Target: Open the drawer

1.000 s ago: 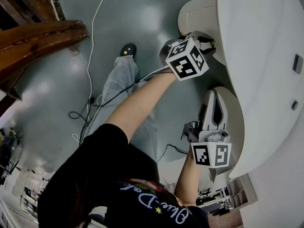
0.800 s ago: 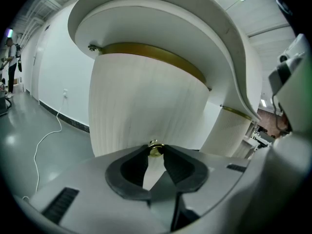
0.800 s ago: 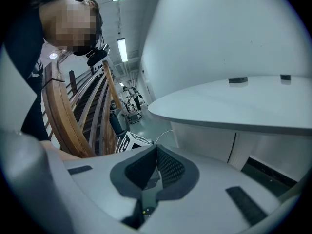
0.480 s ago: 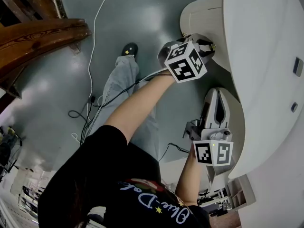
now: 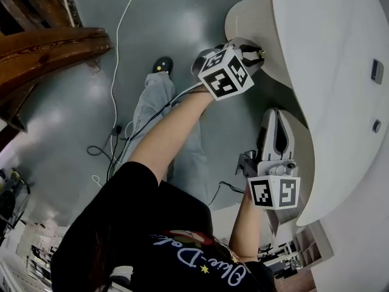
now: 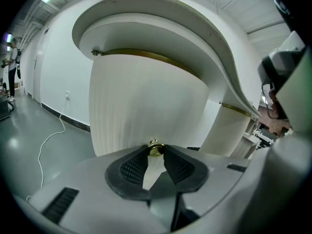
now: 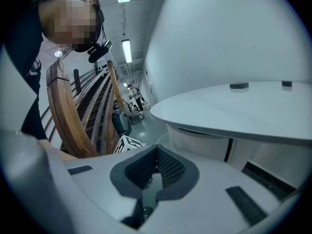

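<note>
The drawer (image 6: 146,101) is a curved, white, fluted front with a brass strip along its top, under a white curved desk top (image 5: 328,72). In the head view the drawer (image 5: 246,17) bulges out past the desk's edge at the top. My left gripper (image 6: 155,150) is shut on the drawer's small brass knob (image 6: 155,147), one pad on each side. In the head view the left gripper (image 5: 256,52) reaches against that front. My right gripper (image 7: 156,147) is shut with nothing in it. In the head view the right gripper (image 5: 276,117) hangs beside a second curved front.
A second fluted pedestal (image 6: 226,130) stands right of the drawer. A wooden stair rail (image 5: 48,47) lies at the left, and a white cable (image 5: 115,72) runs over the grey floor. The person's shoe (image 5: 163,64) is below the left arm. The left gripper's marker cube (image 7: 127,144) shows past my right jaws.
The head view has shifted a little. Both grippers keep their places, and the left one stays shut on the knob.
</note>
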{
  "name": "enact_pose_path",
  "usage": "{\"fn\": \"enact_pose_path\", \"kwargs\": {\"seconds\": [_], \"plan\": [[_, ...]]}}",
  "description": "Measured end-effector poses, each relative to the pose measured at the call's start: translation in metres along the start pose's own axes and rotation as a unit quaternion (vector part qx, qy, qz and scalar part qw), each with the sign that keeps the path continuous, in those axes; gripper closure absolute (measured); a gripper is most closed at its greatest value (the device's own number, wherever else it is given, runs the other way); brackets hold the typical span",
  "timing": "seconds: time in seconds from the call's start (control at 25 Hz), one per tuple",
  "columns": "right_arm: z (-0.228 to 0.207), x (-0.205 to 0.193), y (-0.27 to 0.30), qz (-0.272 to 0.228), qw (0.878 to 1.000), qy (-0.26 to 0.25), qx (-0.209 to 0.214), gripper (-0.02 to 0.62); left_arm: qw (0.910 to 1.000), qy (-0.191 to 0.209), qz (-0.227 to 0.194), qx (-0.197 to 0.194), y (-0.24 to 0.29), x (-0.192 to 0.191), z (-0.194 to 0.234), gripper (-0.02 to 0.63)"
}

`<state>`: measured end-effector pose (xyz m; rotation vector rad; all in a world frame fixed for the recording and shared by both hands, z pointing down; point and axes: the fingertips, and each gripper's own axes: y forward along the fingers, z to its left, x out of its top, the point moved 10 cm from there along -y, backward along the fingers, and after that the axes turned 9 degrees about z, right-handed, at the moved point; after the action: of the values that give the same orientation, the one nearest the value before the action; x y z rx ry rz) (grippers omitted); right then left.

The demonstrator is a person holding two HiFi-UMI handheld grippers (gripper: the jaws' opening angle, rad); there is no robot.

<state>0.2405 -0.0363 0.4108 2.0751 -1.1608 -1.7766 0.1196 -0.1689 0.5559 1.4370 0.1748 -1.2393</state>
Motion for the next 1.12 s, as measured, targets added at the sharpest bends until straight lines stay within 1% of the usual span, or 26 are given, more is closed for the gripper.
{"fn": "enact_pose_path", "kwargs": {"seconds": [0.16,0.32,0.44,0.56,0.84,1.12], "plan": [[0.003,-0.006,-0.005,-0.003,1.0,-0.006,0.002,0.595,1.0,0.002,0.0,0.005,-0.007,-0.005,-0.001,0.506],[0.009,-0.011,-0.013,0.0,1.0,0.01,-0.01,0.595,1.0,0.001,0.009,-0.001,-0.014,-0.014,-0.004,0.506],[0.009,-0.01,-0.008,0.004,1.0,0.023,-0.011,0.595,0.9998,0.008,0.02,-0.003,-0.018,-0.014,-0.003,0.506],[0.015,-0.01,0.0,-0.004,0.999,0.036,-0.011,0.595,0.9995,0.016,0.024,-0.011,-0.024,-0.018,-0.004,0.506],[0.04,-0.014,0.0,-0.02,0.999,0.049,-0.011,0.595,0.9993,0.015,0.03,-0.015,-0.04,-0.032,-0.006,0.507],[0.043,-0.018,-0.006,-0.028,0.997,0.065,-0.017,0.595,0.9988,0.02,0.04,-0.019,-0.043,-0.037,-0.005,0.506]]}}
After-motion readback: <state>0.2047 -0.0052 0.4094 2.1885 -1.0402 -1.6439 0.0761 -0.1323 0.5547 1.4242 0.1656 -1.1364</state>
